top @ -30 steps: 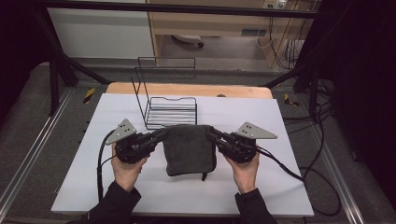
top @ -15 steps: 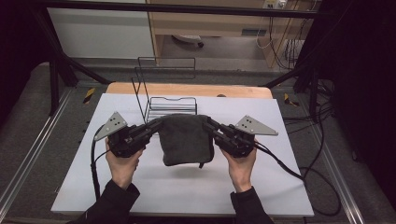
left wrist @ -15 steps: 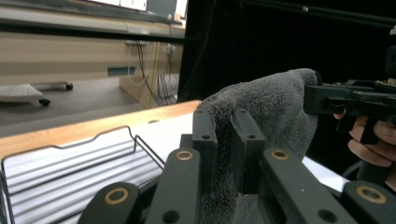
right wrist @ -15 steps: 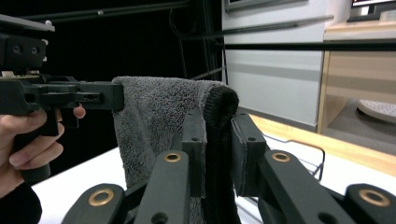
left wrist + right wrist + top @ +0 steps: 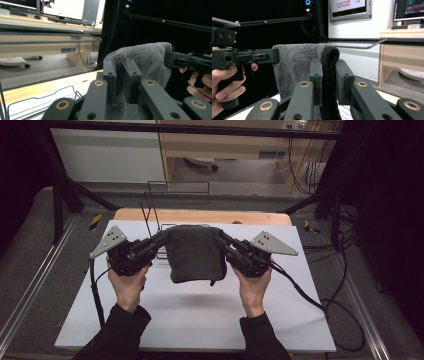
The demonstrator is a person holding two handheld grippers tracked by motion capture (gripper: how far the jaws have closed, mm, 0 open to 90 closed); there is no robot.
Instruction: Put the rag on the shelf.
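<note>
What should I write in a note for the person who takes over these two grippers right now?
Left gripper: fingers shut on the grey towel, at its upper left corner.
Right gripper: fingers shut on the towel's upper right corner.
Towel: folded, hanging between both grippers, lifted off the white table; its shadow lies underneath.
Wire rack: stands behind the towel at the table's far side.
Done: towel gripped at both corners and off the table.
Left: probably carry it to the rack and hang or lay it there; the goal is a guess.
</note>
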